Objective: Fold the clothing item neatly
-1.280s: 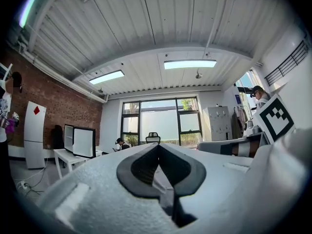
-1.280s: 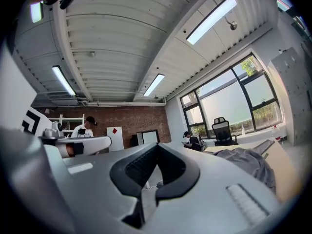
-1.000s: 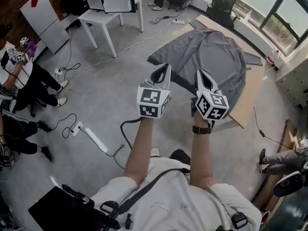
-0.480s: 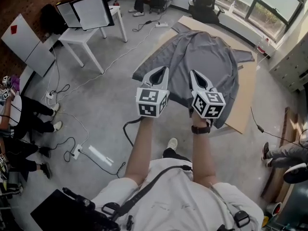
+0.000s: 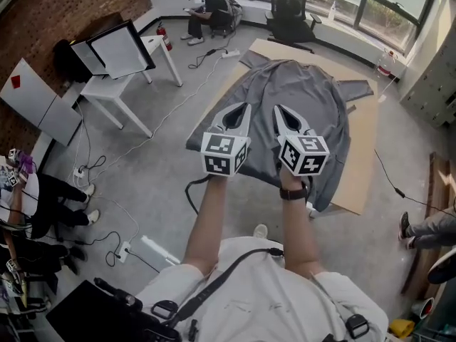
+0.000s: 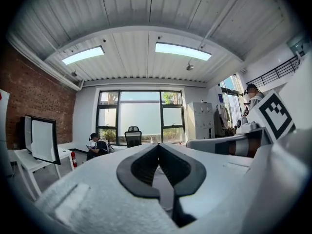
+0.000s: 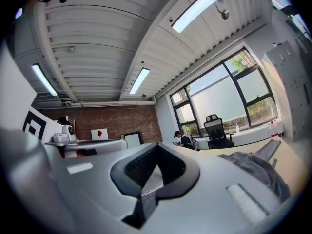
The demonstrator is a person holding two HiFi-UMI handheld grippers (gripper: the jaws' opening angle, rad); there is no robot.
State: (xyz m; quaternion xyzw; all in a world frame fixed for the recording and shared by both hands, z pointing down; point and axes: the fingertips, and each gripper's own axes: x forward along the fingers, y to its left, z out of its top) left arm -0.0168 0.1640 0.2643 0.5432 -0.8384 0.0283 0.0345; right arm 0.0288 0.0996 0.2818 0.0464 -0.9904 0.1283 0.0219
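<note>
A grey garment (image 5: 303, 95) lies spread and rumpled over a light board table (image 5: 362, 144), its sleeves out to the sides. Both grippers are held level side by side over the garment's near edge, above it and not touching. The jaws of my left gripper (image 5: 246, 106) are shut with nothing between them, and its own view shows the tips meeting (image 6: 158, 145). My right gripper (image 5: 277, 108) is likewise shut and empty, with tips together (image 7: 157, 144). The garment (image 7: 256, 168) shows low at the right of the right gripper view.
A white table with upright panels (image 5: 132, 52) stands to the left. Cables and a power strip (image 5: 153, 250) trail over the floor. A seated person (image 5: 206, 6) and an office chair (image 5: 288, 9) are beyond the table; people sit at the left (image 5: 32, 209). Cabinets (image 5: 434, 77) line the right.
Both grippers, still shut, have come forward together to the table. The garment has grown nearer and its near edge now lies under their tips.
</note>
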